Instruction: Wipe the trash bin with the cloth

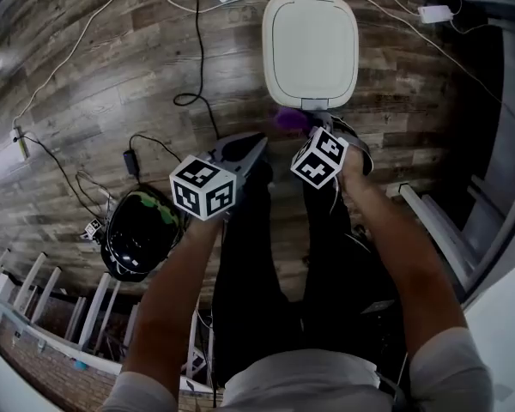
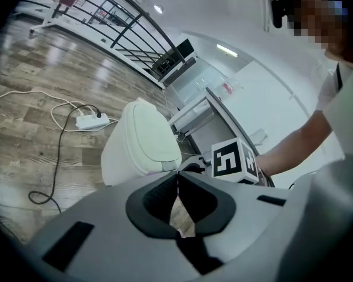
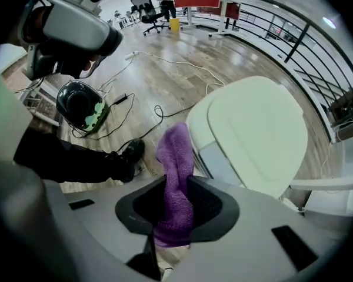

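My right gripper (image 3: pixel 176 184) pinches the purple cloth (image 3: pixel 175 157) between its 2 jaws. The cloth sticks up past the tips and hangs bunched below them. The white trash bin (image 3: pixel 253 134), lid down, stands on the wood floor (image 3: pixel 165 69) just beyond the cloth and to its right; I cannot tell whether they touch. My left gripper (image 2: pixel 177 178) has its jaws pressed together at the tips on nothing, short of the bin and left of my right gripper. A black helmet (image 1: pixel 137 230) lies on the floor to my left.
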`<move>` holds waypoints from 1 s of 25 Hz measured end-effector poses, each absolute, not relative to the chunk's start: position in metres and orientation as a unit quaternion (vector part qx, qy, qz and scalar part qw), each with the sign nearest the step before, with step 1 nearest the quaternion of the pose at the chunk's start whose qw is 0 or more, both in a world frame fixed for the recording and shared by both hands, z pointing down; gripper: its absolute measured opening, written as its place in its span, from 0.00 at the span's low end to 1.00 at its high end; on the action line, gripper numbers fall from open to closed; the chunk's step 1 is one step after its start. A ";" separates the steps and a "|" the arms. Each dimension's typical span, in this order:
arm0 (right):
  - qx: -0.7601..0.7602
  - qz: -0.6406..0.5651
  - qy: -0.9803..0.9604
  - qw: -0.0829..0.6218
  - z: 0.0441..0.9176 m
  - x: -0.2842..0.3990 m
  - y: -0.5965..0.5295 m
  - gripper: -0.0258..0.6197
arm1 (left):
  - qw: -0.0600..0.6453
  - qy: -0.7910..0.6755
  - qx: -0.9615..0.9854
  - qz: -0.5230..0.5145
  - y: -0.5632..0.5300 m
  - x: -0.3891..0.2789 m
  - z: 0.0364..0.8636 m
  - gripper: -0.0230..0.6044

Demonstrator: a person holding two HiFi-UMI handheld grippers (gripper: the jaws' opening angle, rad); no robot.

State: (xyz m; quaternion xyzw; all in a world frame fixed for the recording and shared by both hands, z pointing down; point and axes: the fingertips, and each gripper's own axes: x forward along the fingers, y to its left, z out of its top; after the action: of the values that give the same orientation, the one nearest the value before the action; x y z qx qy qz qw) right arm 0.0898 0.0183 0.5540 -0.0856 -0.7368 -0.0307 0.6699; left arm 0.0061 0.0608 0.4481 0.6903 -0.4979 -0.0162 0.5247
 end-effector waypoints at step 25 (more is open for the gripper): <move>0.009 0.044 -0.753 0.657 0.559 0.195 -0.063 0.19 | 0.523 -0.427 0.735 0.066 -0.020 0.104 0.451 0.05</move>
State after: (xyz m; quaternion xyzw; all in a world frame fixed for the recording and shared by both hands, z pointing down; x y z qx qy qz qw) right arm 0.1948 -0.0633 0.5592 0.0086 -0.7529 0.0439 0.6567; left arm 0.1036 -0.0202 0.4507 0.7347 -0.4269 0.0665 0.5230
